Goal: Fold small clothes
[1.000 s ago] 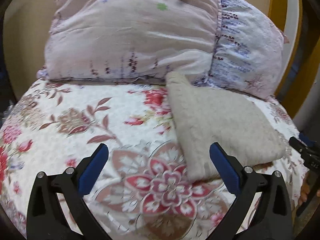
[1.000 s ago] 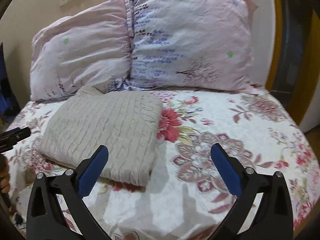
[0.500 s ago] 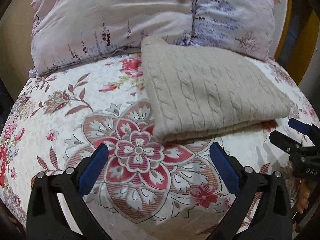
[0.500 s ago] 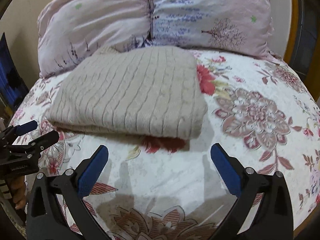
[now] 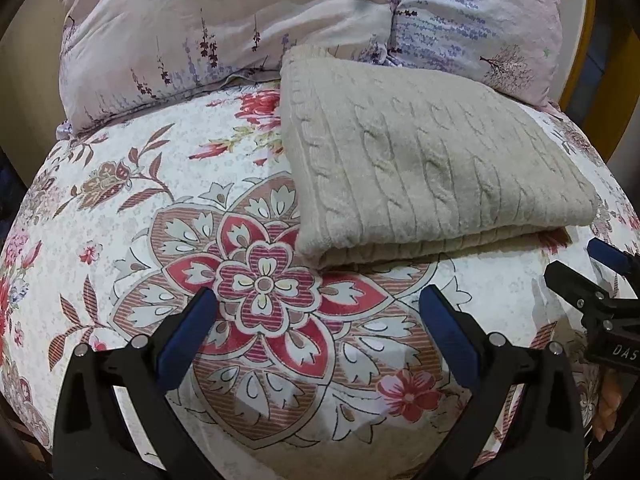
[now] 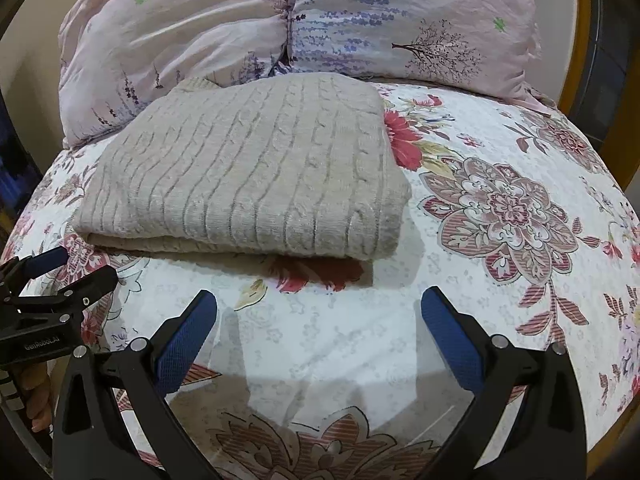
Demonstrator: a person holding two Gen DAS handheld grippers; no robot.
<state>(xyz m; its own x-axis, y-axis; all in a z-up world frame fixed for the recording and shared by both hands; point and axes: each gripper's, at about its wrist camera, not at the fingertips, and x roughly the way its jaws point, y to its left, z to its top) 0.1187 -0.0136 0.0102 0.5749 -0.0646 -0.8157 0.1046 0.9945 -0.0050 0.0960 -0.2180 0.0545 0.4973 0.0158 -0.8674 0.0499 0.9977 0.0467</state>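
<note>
A beige cable-knit sweater (image 5: pixel 420 160) lies folded into a flat rectangle on the floral bedspread (image 5: pixel 160 220), just in front of the pillows. It also shows in the right wrist view (image 6: pixel 260 176). My left gripper (image 5: pixel 318 316) is open and empty, hovering over the bedspread short of the sweater's near left corner. My right gripper (image 6: pixel 319 316) is open and empty, short of the sweater's near right edge. Each gripper shows at the edge of the other's view: the right one (image 5: pixel 592 276) and the left one (image 6: pixel 60 272).
Two pink floral pillows (image 6: pixel 180 40) (image 6: pixel 420 20) lean against the wall behind the sweater. The bedspread (image 6: pixel 520 240) extends to the right of the sweater. A yellow-brown frame (image 5: pixel 612 60) stands at the far right.
Both grippers have moved forward toward the sweater, which now looks larger and nearer in both views. Both stay open. The sweater has not moved.
</note>
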